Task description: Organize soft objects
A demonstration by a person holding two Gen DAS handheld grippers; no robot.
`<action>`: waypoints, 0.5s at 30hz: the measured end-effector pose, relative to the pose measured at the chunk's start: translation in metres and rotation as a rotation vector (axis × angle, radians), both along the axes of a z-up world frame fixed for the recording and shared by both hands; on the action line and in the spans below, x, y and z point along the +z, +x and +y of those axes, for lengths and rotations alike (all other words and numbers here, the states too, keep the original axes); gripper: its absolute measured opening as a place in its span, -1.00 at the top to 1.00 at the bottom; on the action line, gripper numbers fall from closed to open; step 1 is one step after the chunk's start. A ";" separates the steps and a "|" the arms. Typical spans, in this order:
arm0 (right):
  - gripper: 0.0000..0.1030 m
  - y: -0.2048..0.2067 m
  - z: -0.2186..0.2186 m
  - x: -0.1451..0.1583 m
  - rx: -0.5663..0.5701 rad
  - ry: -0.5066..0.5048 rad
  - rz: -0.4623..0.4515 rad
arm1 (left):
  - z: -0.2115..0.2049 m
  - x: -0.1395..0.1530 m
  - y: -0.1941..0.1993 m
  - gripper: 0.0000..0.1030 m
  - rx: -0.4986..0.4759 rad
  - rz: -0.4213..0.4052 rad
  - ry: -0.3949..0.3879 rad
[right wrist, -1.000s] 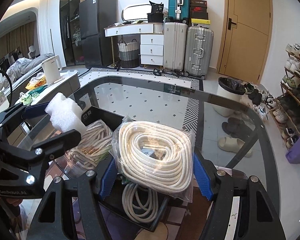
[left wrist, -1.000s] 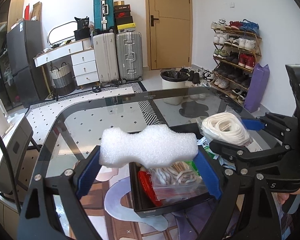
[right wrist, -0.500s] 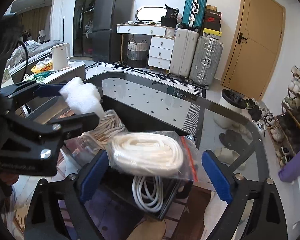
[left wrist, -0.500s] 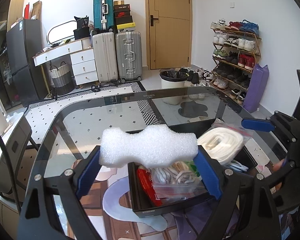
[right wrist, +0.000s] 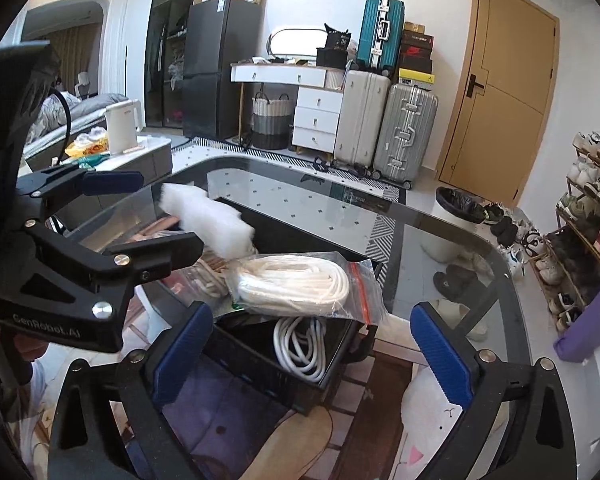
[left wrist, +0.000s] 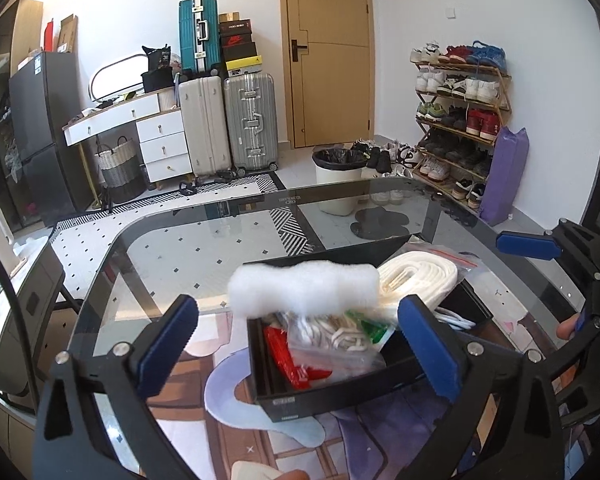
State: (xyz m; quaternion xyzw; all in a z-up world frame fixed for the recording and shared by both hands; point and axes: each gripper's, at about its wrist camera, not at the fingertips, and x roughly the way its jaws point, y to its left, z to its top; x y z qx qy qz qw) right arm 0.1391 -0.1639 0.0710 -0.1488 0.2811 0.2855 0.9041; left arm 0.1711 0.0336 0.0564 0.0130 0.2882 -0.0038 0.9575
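The left claw [left wrist: 296,316] stands wide open, its blue pads well apart from the white foam block [left wrist: 304,292], which sits blurred over the near-left part of the black bin [left wrist: 340,396], apparently just let go or dropping; whether it already rests on the bagged cords [left wrist: 332,336] below cannot be told. The right claw [right wrist: 312,344] is open too, empty, with the bagged white rope coil [right wrist: 296,284] lying across the top of the bin, slightly proud of the rim. To finish well, I judge the left claw should lift straight back without brushing the light foam, since a nudge could tip it onto the glass worktop [left wrist: 204,252]. The right wrist view shows what the left hides: loose white cable [right wrist: 300,344] coiled in the bin's far compartment under the rope bag, and the foam seen sidelong, tilted. The left view alone shows the red packet [left wrist: 288,356] at the bin's front.
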 end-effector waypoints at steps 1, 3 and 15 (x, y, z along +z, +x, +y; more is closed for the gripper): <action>-0.97 -0.004 -0.003 0.001 -0.001 0.012 -0.005 | 0.001 0.001 -0.003 -0.97 0.002 -0.003 -0.005; -0.98 -0.011 -0.005 0.003 -0.004 0.034 -0.013 | 0.003 0.002 -0.011 -1.00 0.010 -0.014 -0.017; -0.99 -0.059 -0.024 0.009 -0.010 0.225 -0.082 | 0.016 -0.007 -0.075 -1.00 0.058 -0.113 -0.072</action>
